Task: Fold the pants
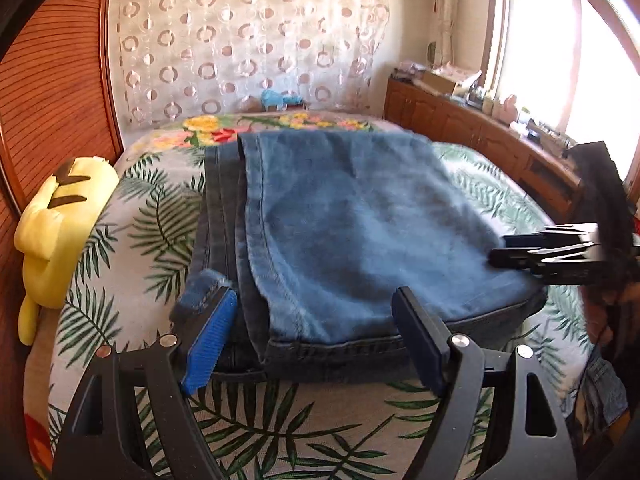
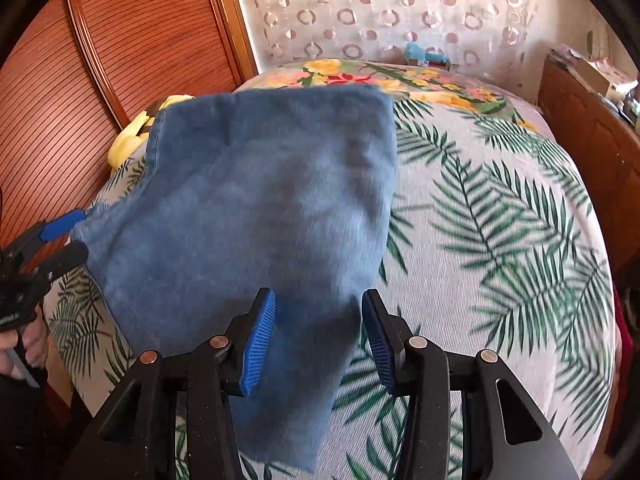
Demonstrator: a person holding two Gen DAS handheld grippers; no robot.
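Item: jeans (image 1: 360, 232), blue denim, folded into a thick stack, lying on my bed's leaf-print cover (image 1: 280, 420), near its middle.

Item: my left tongs (image 1: 316, 340). Jaws wide apart, one on each side of the near edge of the stack; the blue pad (image 1: 208, 344) stands at the stack's left corner, and I cannot tell whether it touches the cloth. Nothing clamped.

Item: my right tongs (image 2: 320, 340). Jaws partly apart, with denim lying between them; the pads do not press on it.

Left wrist view only: the darker lower layers and hem seams of the stack; the right tongs entering from the right edge, their tips over the top layer; a long wooden cabinet (image 1: 480, 132) with clutter on it under a bright window (image 1: 560, 60).

Right wrist view only: the top flap of denim (image 2: 260, 208) alone, blurred, filling the centre; the left tongs (image 2: 64, 236) at the flap's left corner, with my hand (image 2: 24, 344) beneath them at the picture's edge.

Both views: a yellow plush toy (image 1: 60, 232) at the bed's left side, a slatted wooden door (image 2: 120, 80) behind it, a sheer curtain with ring pattern (image 1: 248, 40) across the far wall, a floral band (image 2: 360, 74) along the cover's far end.
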